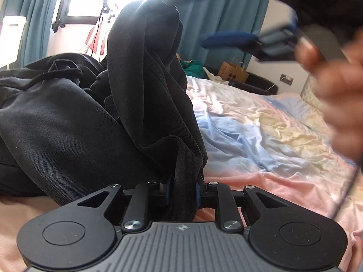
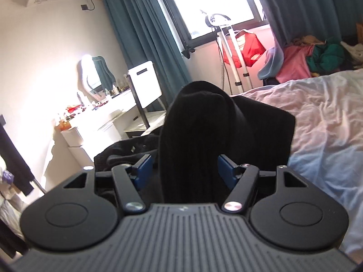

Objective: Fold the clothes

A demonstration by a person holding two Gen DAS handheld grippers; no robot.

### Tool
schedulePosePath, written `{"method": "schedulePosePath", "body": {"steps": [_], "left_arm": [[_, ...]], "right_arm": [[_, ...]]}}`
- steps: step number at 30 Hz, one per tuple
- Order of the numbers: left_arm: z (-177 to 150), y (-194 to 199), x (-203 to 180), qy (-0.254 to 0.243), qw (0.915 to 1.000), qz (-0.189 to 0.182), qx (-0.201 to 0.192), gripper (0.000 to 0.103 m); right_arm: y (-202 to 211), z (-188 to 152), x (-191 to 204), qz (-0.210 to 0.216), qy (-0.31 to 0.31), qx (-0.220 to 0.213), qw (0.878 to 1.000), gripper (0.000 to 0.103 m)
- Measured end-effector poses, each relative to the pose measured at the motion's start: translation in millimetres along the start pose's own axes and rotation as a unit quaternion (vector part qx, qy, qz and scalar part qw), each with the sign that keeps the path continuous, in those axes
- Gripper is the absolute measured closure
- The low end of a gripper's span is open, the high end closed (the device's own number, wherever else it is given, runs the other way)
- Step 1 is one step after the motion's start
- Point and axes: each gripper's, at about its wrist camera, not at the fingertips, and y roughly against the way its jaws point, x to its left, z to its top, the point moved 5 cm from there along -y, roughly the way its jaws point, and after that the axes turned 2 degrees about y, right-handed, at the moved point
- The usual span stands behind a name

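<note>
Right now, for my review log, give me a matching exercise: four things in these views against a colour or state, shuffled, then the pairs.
Things:
1. left gripper
2. right gripper
3. curtains
4. bed sheet

States:
A. teal, hanging by the window
B. fingers apart, dark garment between them
C. pastel, wrinkled
D. fingers closed on dark fabric

Pairs: 1-D, 2-B, 3-A, 4-C

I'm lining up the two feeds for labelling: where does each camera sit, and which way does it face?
Left wrist: on the left gripper, low over the pastel crumpled bedsheet, facing the window; jaws pinch the black knit garment; a blurred hand with the right gripper shows.
Right wrist: on the right gripper, facing the white dressing table; its blue pads stand apart around black cloth.
Shared: garment, bedsheet, teal curtains.
</note>
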Motion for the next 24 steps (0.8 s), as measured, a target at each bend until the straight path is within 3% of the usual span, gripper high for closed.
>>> {"method": "schedulePosePath", "body": {"steps": [2, 5, 6, 8, 10, 14, 18, 20, 22, 24], "left_arm": [[0, 0, 2, 0.007, 0.9999, -0.008, -0.001, 0.083], [1, 1, 4, 0.015, 0.9997, -0.019, -0.005, 0.083], [2, 1, 5, 0.018, 0.9995, -0.023, -0.007, 0.083], [3, 3, 6, 0.025, 0.9991, -0.032, -0.012, 0.083], [8, 7, 9, 0.040, 0.9976, -0.050, -0.026, 0.083], [16, 20, 4, 0.052, 0.9932, -0.086, -0.059, 0.083], [23, 33, -6, 0.049, 0.9875, -0.118, -0.093, 0.083], [22, 34, -11, 0.039, 0.9881, -0.119, -0.089, 0.083], [16, 29, -15, 0.021, 0.9917, -0.106, -0.070, 0.083], [7, 21, -18, -0.002, 0.9958, -0.083, -0.040, 0.083]], "right_arm": [[-30, 19, 4, 0.018, -0.039, 0.009, 0.999, 0.036], [-78, 36, -3, -0.007, -0.088, 0.037, 0.995, 0.036], [-92, 38, -7, -0.030, -0.087, 0.047, 0.995, 0.044], [-106, 42, -17, -0.091, -0.046, 0.050, 0.994, 0.081], [-97, 46, -32, -0.137, -0.038, 0.035, 0.989, 0.094], [-23, 69, -45, -0.173, 0.015, -0.068, 0.982, 0.095], [69, 68, -66, -0.213, 0.048, -0.156, 0.963, 0.095], [101, 47, -87, -0.249, 0.035, -0.152, 0.956, 0.095], [124, 14, -122, -0.271, -0.025, -0.108, 0.956, 0.095], [143, -24, -152, -0.251, -0.122, -0.059, 0.958, 0.095]]}}
